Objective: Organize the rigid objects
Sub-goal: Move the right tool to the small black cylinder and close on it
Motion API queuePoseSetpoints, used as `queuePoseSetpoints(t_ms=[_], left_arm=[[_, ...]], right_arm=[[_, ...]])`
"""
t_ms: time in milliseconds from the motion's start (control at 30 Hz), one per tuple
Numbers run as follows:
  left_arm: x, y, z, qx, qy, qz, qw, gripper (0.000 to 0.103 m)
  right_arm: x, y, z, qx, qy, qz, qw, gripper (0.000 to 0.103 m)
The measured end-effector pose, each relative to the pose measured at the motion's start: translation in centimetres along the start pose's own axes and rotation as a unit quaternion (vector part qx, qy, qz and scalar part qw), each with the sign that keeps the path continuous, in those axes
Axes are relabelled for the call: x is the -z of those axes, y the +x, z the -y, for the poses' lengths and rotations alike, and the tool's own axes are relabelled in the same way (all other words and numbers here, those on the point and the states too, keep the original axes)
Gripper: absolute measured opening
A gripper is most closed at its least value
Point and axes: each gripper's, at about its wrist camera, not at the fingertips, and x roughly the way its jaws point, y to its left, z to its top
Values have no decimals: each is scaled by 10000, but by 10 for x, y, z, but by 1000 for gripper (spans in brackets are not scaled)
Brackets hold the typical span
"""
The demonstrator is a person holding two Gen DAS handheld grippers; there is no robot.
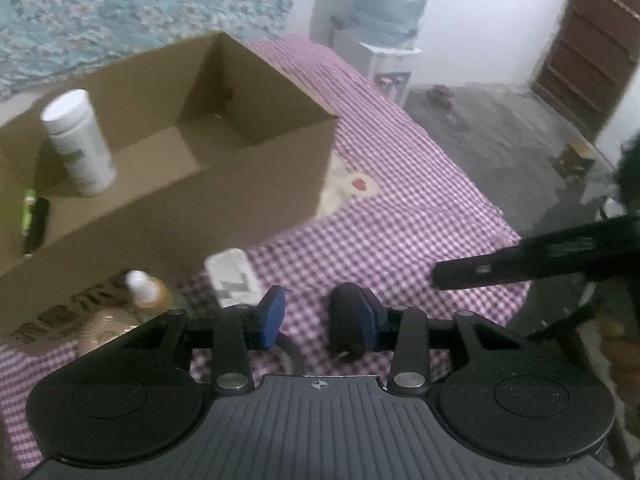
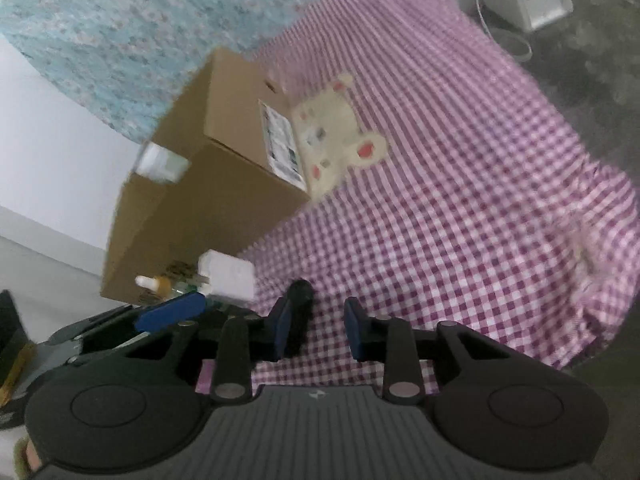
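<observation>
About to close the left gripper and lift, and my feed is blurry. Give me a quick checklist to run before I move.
1. Black object inside the left gripper: ok.
2. Both pads pressing on it: not ok; one touches, the other stands apart.
3. Cardboard box open, with bare floor left: ok.
4. White bottle in the box upright: ok.
5. Right gripper clear of that object: cannot tell; a black object lies between its open pads too.
6. Dropper bottle clear of the left gripper: cannot tell; it stands close beside it.
</observation>
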Motion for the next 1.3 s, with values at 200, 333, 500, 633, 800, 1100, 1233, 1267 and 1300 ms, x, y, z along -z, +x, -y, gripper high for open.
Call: queuePoseSetpoints(t_ms=[200, 333, 500, 633, 800, 1100, 1233, 1267, 1300], left_arm=[[-1, -18, -18, -247, -413, 258, 9985, 42], [-3, -27, -23, -312, -577, 402, 9970, 44], [-1, -18, -24, -93, -817, 331, 9961, 50], [14, -4, -30, 140, -1138, 44, 9934, 51], [29, 10, -19, 239, -1016, -220, 9943, 51], [51, 23, 19, 45, -59, -303, 9995, 52], [51, 27, 24, -132, 248, -238, 9993, 53], [50, 28, 26, -167, 299, -235, 9991, 53], [49, 30, 28, -195, 352, -228, 9989, 53]], right_arm=[[14, -45, -44, -548, -730, 564, 9942, 32], [28, -68, -89, -1142, -1536, 742, 9787, 32], [49, -75, -141, -1954, -2290, 631, 9515, 30], [54, -71, -155, -1865, -2384, 716, 9504, 31], [50, -67, -143, -1950, -1942, 882, 9573, 32], [28, -33, -72, -1151, -231, 960, 9884, 32], [21, -8, -35, -678, 494, 570, 9948, 32], [20, -1, -28, -614, 606, 451, 9952, 32], [19, 7, -22, -535, 715, 313, 9955, 32]])
